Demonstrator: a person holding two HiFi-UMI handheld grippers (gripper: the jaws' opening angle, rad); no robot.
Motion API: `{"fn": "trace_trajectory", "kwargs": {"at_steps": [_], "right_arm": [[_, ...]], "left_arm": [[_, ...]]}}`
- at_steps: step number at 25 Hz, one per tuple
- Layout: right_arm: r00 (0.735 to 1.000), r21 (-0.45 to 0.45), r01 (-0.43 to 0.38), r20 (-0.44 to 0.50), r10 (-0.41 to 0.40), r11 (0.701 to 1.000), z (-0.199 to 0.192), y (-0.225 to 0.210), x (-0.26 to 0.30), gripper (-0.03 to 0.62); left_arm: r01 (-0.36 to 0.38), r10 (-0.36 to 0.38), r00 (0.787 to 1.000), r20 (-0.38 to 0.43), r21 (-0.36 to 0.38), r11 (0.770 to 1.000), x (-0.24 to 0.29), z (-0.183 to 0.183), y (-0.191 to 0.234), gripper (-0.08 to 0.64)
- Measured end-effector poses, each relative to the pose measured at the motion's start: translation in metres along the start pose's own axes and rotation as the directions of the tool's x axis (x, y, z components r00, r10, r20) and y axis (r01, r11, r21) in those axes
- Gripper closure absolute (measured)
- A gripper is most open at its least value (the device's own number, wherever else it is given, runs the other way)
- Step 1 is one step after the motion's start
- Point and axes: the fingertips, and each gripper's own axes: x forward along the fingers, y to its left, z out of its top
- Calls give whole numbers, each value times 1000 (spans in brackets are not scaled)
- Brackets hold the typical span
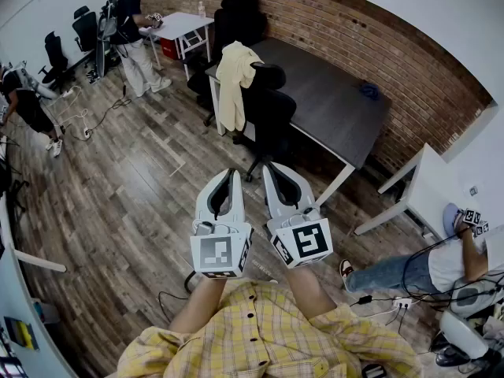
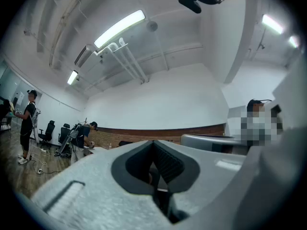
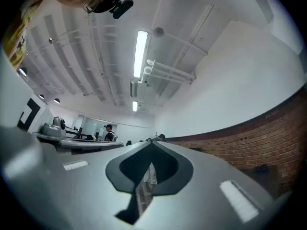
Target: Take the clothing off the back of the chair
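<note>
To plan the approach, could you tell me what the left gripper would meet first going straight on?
The left gripper would probably meet the cream garment on the black chair first; depth is unclear.

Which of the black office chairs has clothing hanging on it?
The chair at the dark desk, the closest one in the head view: a cream garment hangs over its back. The chairs farther off carry nothing.

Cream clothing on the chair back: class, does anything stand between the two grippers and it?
Nothing visible does. In the head view, only bare wood floor lies between the left gripper, the right gripper and the cream clothing draped over the black chair. Both grippers are empty, jaws together.
</note>
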Motion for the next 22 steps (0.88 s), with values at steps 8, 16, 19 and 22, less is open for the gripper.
{"fn": "trace_trajectory", "kwargs": {"at_steps": [8, 16, 19, 22], "right_arm": [[999, 26, -33, 11, 33, 999, 2, -18, -14, 588], [996, 31, -92, 21, 91, 995, 2, -46, -39, 588], [990, 56, -137, 33, 135, 989, 0, -51, -45, 588], [987, 74, -161, 35, 159, 984, -6, -58, -47, 588]], "left_arm": [[-40, 40, 999, -5, 37, 998, 4, -1, -19, 558], [-68, 68, 998, 13, 30, 997, 11, -10, -58, 560], [-87, 88, 996, -9, 35, 996, 12, -20, -70, 560], [-99, 101, 994, -43, 30, 995, 15, -34, -79, 560]]}}
